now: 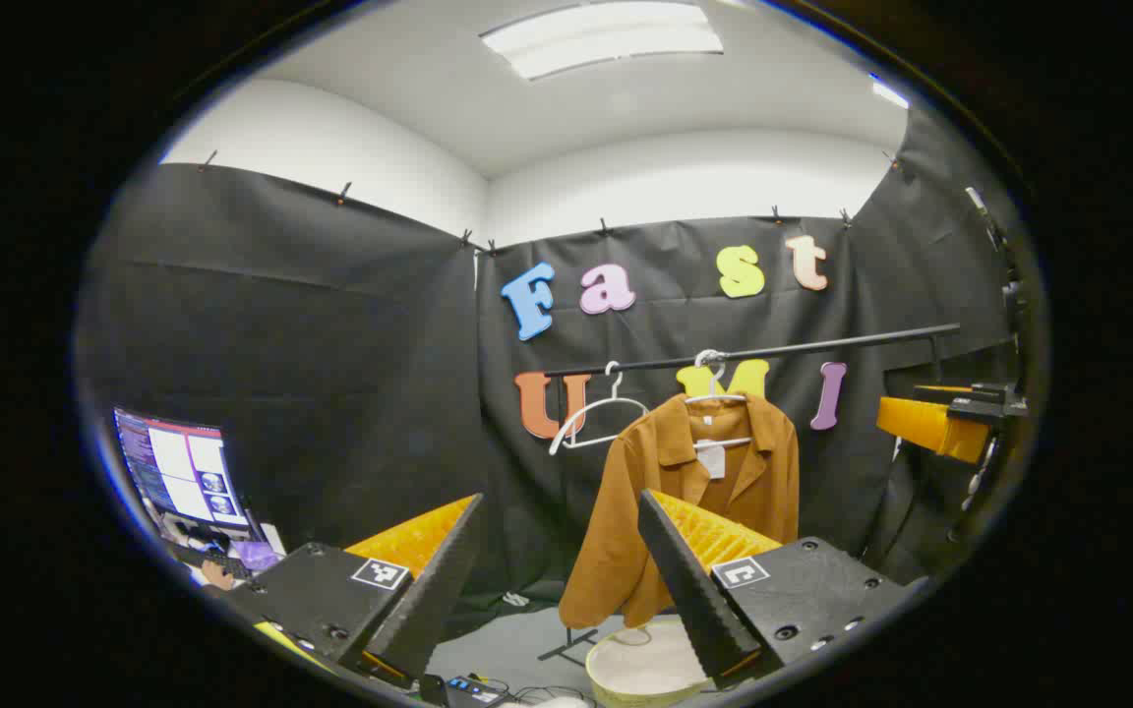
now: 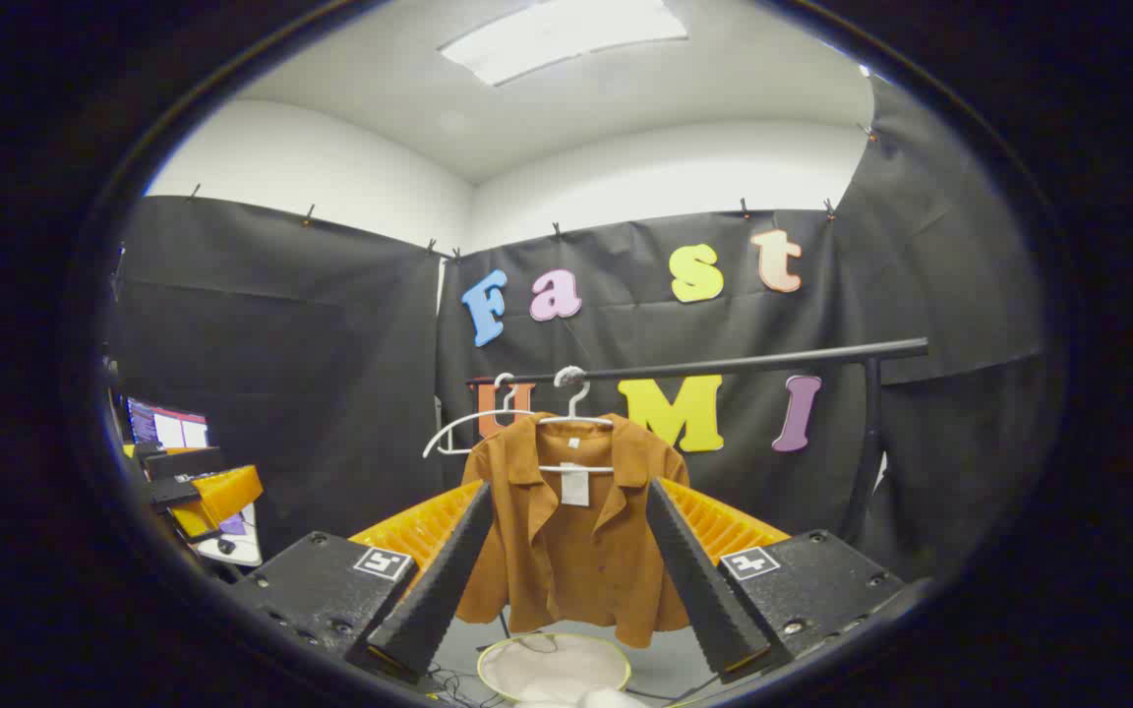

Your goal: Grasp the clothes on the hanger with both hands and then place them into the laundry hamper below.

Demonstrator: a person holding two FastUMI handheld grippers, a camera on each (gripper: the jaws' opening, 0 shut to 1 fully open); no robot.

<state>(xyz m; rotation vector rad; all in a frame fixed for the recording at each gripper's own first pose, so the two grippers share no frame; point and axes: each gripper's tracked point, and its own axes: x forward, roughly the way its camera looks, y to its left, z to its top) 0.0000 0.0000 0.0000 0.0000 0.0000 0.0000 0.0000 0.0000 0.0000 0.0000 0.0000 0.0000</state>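
A brown jacket (image 1: pixel 694 492) hangs on a white hanger (image 1: pixel 716 393) from a black rail (image 1: pixel 803 346); a round pale laundry hamper (image 1: pixel 640 664) stands on the floor below it. My left gripper (image 1: pixel 559 590) is open, well short of the jacket and to its left. The right gripper (image 1: pixel 940 423) shows at the right edge of this view. In the right gripper view the jacket (image 2: pixel 571 536) hangs straight ahead above the hamper (image 2: pixel 552 669). My right gripper (image 2: pixel 566 590) is open and frames the jacket from a distance. The left gripper (image 2: pixel 198 492) shows far left.
An empty white hanger (image 1: pixel 594 418) hangs on the rail left of the jacket. The rail's upright post (image 2: pixel 862 452) stands at the right. A lit monitor (image 1: pixel 183 472) and a desk sit at the far left. Cables and a small device (image 1: pixel 473 688) lie on the floor.
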